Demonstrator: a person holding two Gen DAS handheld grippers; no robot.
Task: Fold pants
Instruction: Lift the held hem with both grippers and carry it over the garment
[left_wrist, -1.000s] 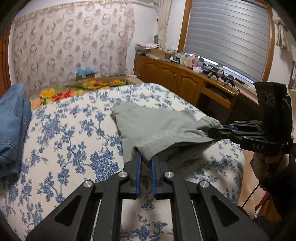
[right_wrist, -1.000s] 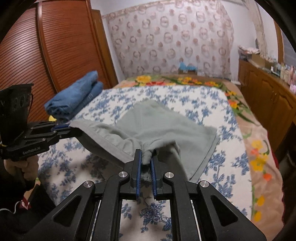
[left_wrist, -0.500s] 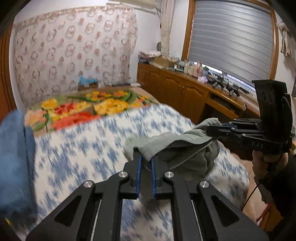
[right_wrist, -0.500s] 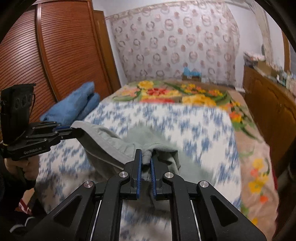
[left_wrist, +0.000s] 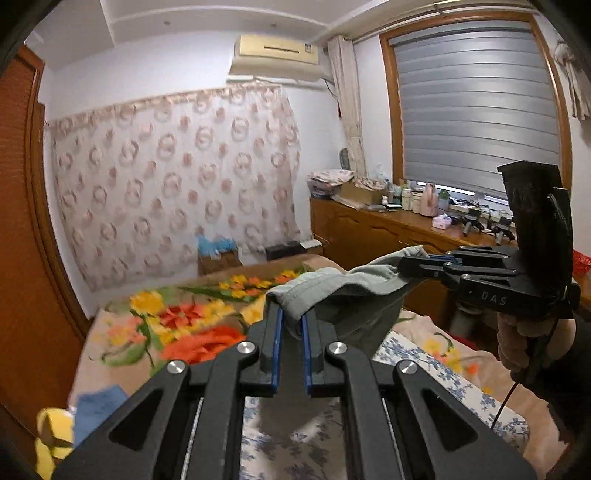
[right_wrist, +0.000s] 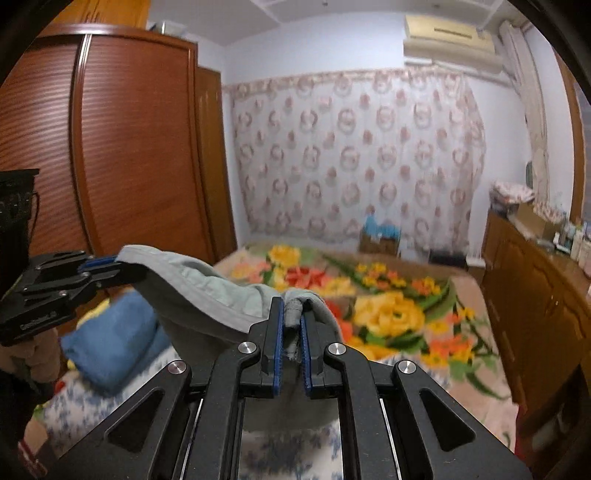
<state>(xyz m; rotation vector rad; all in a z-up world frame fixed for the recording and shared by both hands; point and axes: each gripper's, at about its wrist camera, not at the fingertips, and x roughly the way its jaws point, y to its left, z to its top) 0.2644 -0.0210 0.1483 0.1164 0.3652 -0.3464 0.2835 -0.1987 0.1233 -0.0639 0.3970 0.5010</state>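
Note:
Grey-green pants (left_wrist: 343, 295) hang in the air between my two grippers, lifted off the bed. My left gripper (left_wrist: 291, 315) is shut on one corner of their edge. My right gripper (right_wrist: 291, 314) is shut on the other corner, with the cloth (right_wrist: 207, 295) sagging between the two. In the left wrist view the right gripper (left_wrist: 417, 264) shows at the right, pinching the fabric. In the right wrist view the left gripper (right_wrist: 99, 267) shows at the left. The lower part of the pants hangs behind the fingers, hidden.
The bed with a blue-flowered sheet (left_wrist: 417, 358) and a bright floral blanket (right_wrist: 391, 314) lies below. Folded blue jeans (right_wrist: 110, 343) lie at the bed's left side. A wooden wardrobe (right_wrist: 110, 147) stands left, a cluttered wooden cabinet (left_wrist: 373, 236) right.
Both grippers have risen and tilted upward, lifting the pants fully off the bed. The pants were spread flat on the sheet a second ago and now hang bunched between the grippers.

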